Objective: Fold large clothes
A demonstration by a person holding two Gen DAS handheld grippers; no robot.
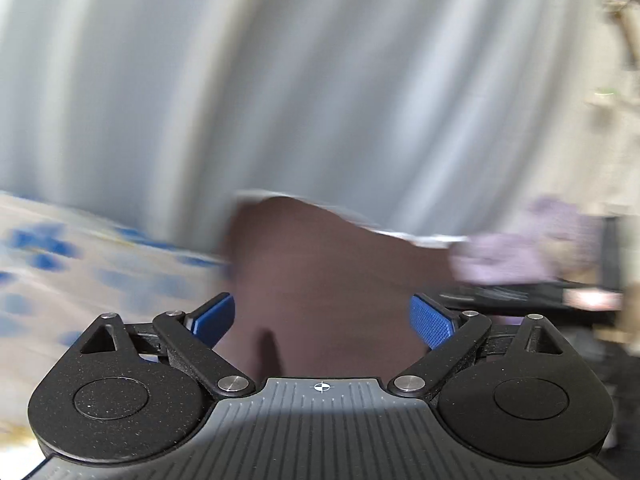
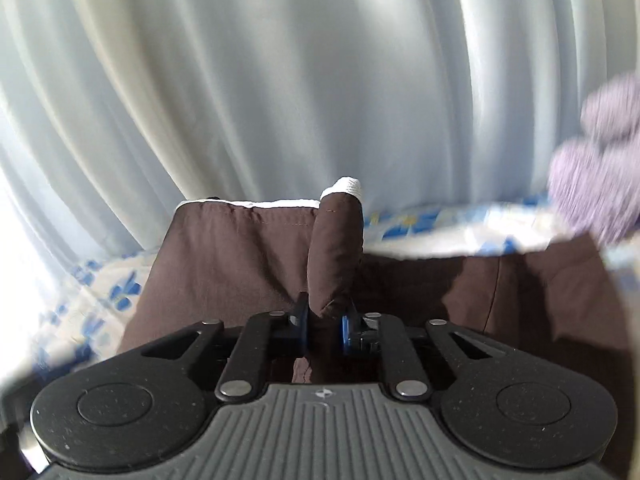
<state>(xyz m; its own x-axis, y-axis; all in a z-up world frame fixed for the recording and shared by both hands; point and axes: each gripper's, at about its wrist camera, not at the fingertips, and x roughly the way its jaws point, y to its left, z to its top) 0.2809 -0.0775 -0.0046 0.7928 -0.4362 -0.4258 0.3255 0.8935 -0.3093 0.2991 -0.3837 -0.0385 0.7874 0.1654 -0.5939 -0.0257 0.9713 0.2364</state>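
Hanging across the whole background in both views, a pale curtain (image 2: 280, 80) in long vertical folds, smeared by motion in the left view (image 1: 240, 80)

Lying under it, a sheet (image 2: 100, 292) printed with blue flowers, showing to the left of the left gripper (image 1: 52, 264) and running behind the cloth in the right view

Spreading over the sheet, the brown cloth (image 2: 224, 256), its far edge trimmed in white and reaching close to the curtain's foot; filling the space ahead of the left gripper too (image 1: 328, 280), though blurred there

Sitting at the far right of each view, a lilac bundle (image 2: 600, 168), probably more clothing, too blurred to tell; touching the sheet's edge in the right view, resting beside dark objects in the left (image 1: 520, 248)

Standing up from the brown cloth, a narrow fold with a white tip, pinched at its base by the right gripper (image 2: 323, 326), blue pads (image 2: 345, 330) pressing in from both sides

Hovering over the brown cloth, the left gripper (image 1: 322, 320), jaws spread wide, blue pads (image 1: 430, 320) well apart, nothing between them
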